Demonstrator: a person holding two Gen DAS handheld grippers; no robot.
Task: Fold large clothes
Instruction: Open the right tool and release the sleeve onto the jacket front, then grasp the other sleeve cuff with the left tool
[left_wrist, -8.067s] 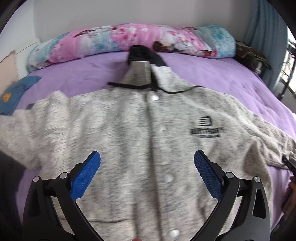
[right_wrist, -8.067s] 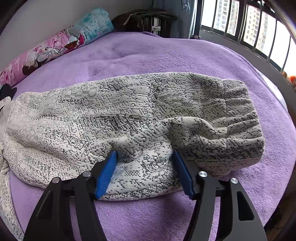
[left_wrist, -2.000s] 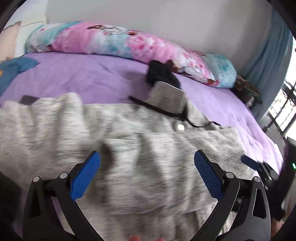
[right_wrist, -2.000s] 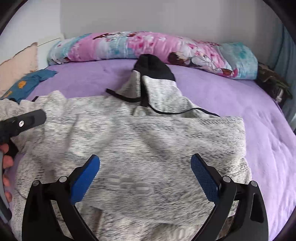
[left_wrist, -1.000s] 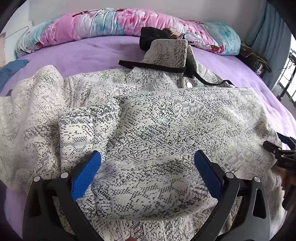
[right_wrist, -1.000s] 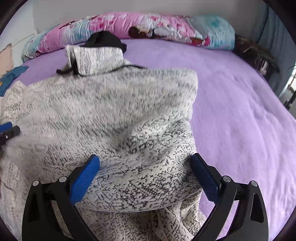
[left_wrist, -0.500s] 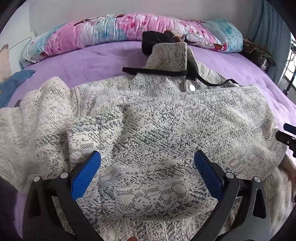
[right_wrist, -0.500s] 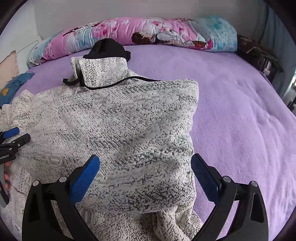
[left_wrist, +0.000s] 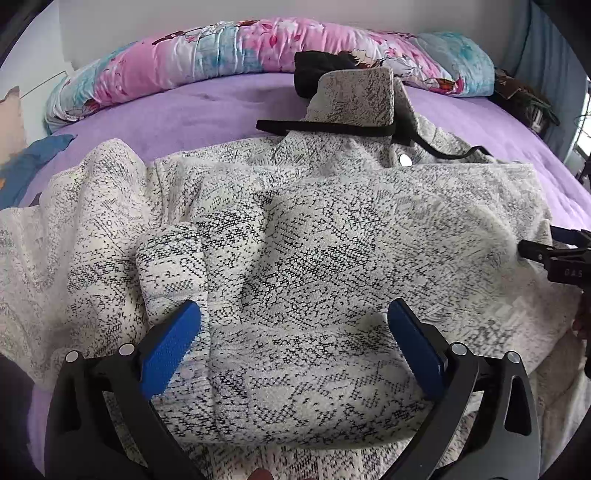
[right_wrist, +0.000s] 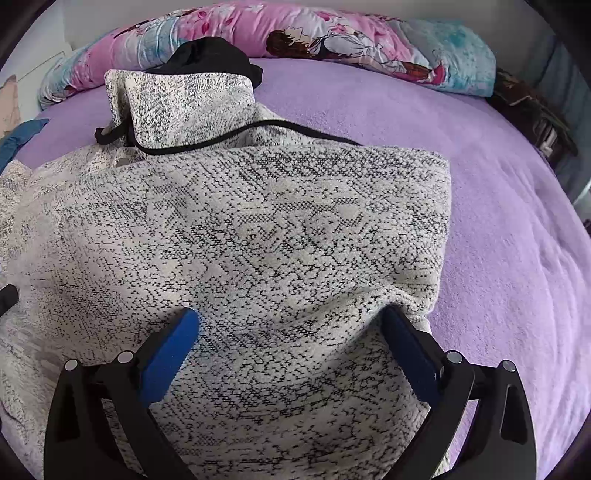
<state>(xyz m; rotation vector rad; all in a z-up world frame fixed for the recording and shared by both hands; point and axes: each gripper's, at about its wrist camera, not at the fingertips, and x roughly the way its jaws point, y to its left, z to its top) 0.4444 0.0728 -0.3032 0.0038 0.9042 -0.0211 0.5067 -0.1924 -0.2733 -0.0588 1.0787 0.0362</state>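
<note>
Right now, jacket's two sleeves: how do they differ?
The right sleeve is folded across the jacket's chest, cuff lying on the body. The left sleeve is spread outward on the purple bed, cuff out of view. Both are the same speckled grey knit.

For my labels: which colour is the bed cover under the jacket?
Purple, plain. The bed cover shows best in the right wrist view.

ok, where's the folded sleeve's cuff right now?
Left wrist view, left of centre: the cuff lies on the jacket front, just beyond the left gripper.
</note>
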